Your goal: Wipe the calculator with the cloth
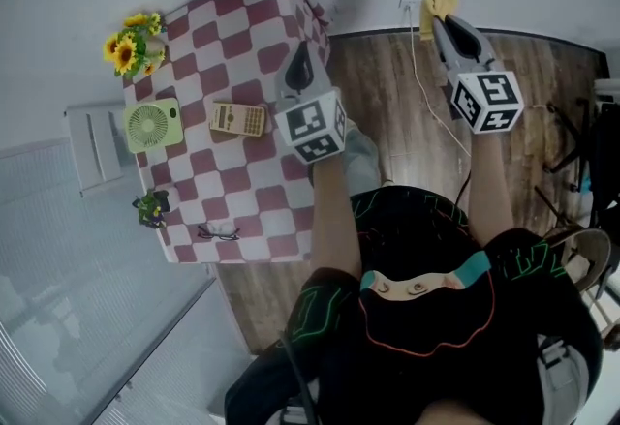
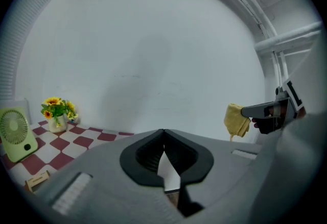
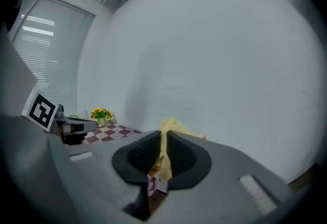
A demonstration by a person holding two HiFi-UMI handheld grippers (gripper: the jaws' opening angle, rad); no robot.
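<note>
The tan calculator (image 1: 237, 118) lies flat on the red-and-white checked table (image 1: 242, 26); only its corner (image 2: 37, 181) shows in the left gripper view. My left gripper (image 1: 298, 68) hovers over the table's right edge, just right of the calculator, jaws shut with nothing between them (image 2: 163, 139). My right gripper (image 1: 448, 21) is held well off the table to the right, above the wooden floor, shut on the yellow cloth (image 1: 438, 5). The cloth (image 3: 171, 133) bulges out past the jaw tips and hangs at right in the left gripper view (image 2: 236, 120).
On the table stand a vase of sunflowers (image 1: 134, 44), a small green fan (image 1: 152, 124), a little pot of purple flowers (image 1: 152, 208) and a pair of glasses (image 1: 219, 233). A white cable (image 1: 426, 94) trails over the floor. A white wall rises behind.
</note>
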